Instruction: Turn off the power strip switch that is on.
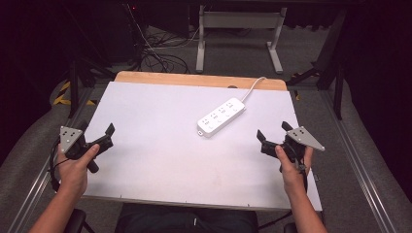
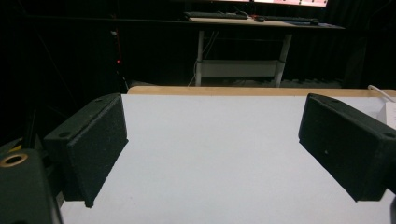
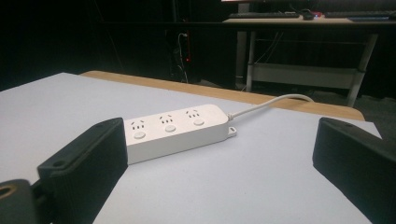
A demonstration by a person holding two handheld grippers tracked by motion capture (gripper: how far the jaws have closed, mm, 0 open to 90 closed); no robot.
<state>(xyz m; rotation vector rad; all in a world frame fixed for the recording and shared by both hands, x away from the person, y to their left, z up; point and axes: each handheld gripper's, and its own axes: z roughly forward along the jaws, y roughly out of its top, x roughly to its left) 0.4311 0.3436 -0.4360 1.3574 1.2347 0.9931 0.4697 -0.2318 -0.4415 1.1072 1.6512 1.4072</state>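
Observation:
A white power strip [image 1: 221,117] with three sockets and round buttons lies flat right of the table's middle; its white cord [image 1: 253,89] runs off over the far edge. In the right gripper view the power strip [image 3: 175,128] lies ahead, partly behind the left jaw. My right gripper [image 1: 273,132] hovers open at the table's right side, a short way right of and nearer than the strip, empty. At the left side my left gripper [image 1: 97,131] is held open with nothing between its jaws; its own view shows bare white tabletop [image 2: 210,154] and the strip's end [image 2: 390,114] at the right edge.
The white sheet [image 1: 160,145] covers a wooden table whose far edge [image 1: 194,78] shows. Beyond stand a white desk frame [image 1: 238,34] and loose cables [image 1: 160,53] on the floor. Metal rails [image 1: 359,160] run along both sides.

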